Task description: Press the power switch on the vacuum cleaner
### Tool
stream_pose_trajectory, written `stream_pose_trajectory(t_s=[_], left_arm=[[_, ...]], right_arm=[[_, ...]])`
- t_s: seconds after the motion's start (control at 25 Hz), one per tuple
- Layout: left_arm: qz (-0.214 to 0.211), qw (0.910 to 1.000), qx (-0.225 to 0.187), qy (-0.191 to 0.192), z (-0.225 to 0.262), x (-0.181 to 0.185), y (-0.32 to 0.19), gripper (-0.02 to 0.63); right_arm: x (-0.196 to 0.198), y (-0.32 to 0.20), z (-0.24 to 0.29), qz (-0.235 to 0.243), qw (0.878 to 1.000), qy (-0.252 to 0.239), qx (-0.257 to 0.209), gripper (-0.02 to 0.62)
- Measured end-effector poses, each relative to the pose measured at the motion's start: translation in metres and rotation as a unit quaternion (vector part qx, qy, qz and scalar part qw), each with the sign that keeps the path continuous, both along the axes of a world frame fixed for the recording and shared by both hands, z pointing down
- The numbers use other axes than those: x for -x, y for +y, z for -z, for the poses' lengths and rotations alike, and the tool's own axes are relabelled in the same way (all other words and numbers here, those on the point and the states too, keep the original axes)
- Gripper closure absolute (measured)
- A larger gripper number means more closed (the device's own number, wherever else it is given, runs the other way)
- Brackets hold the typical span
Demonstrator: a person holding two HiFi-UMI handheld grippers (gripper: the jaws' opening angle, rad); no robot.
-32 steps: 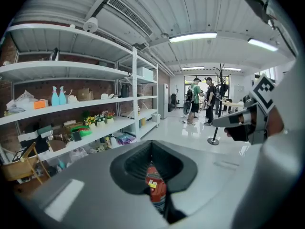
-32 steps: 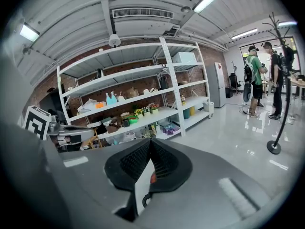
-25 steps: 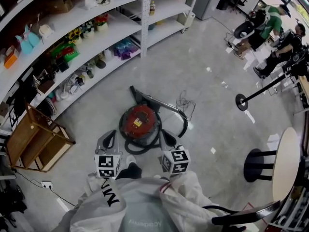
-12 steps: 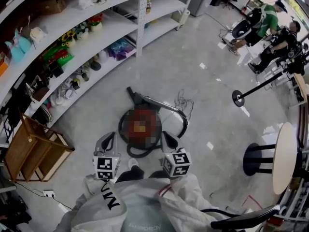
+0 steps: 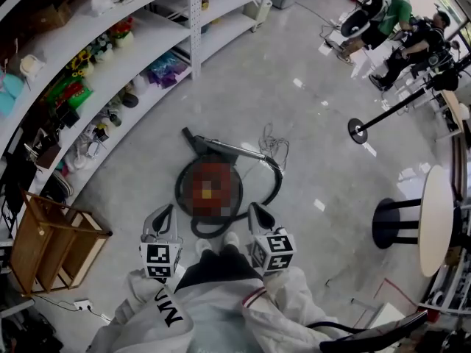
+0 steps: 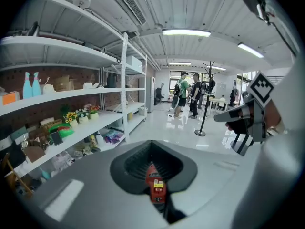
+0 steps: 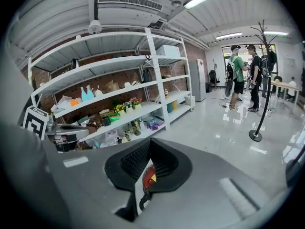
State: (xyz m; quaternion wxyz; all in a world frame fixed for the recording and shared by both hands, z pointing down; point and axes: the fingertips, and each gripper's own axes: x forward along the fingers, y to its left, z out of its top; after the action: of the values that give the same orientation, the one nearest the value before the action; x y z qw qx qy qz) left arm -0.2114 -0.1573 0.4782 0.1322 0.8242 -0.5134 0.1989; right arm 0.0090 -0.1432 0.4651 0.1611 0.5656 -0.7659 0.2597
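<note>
Polished grey floor (image 5: 316, 123) fills the head view, with long white shelving (image 5: 110, 65) far off beyond the left gripper (image 5: 166, 212) and a round table (image 5: 434, 219) well out past the right gripper (image 5: 255, 212). The red vacuum cleaner (image 5: 213, 190) lies on the floor just ahead of both grippers and between their tips, its black hose (image 5: 272, 179) looping round on the right gripper's side. Neither gripper touches it. A patch covers the top of the body, so the power switch cannot be made out. Left gripper view: the jaws are drawn together on nothing, leaving only a narrow slit through which a strip of the red body shows below; the right gripper hangs off to one side at the same height. Right gripper view: these jaws are likewise closed and empty, and the vacuum cleaner shows through their slit, straight beneath the tips. The step in hand appears to be the approach, with the press not yet begun. To do it well, one gripper should probably be chosen and its jaws kept closed as a single blunt tip. It should come straight down onto the switch, clear of the hose. The push should be short and square, since a slanted one could slip off the rounded shell.
</note>
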Motion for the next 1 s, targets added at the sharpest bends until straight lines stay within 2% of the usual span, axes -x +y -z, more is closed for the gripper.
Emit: stream_pose_trajectory(t_s=[0.36,1.0], left_arm=[[-0.011,0.9995,0.026,-0.012,-0.034,-0.013,-0.007,0.606],[-0.031,0.9957,0.081,-0.033,-0.113,-0.041,-0.021,0.606]], right_arm=[[-0.004,-0.017,-0.026,-0.001,1.0,-0.004,0.009,0.595],[-0.012,-0.02,-0.109,-0.016,0.997,-0.035,0.065,0.595]])
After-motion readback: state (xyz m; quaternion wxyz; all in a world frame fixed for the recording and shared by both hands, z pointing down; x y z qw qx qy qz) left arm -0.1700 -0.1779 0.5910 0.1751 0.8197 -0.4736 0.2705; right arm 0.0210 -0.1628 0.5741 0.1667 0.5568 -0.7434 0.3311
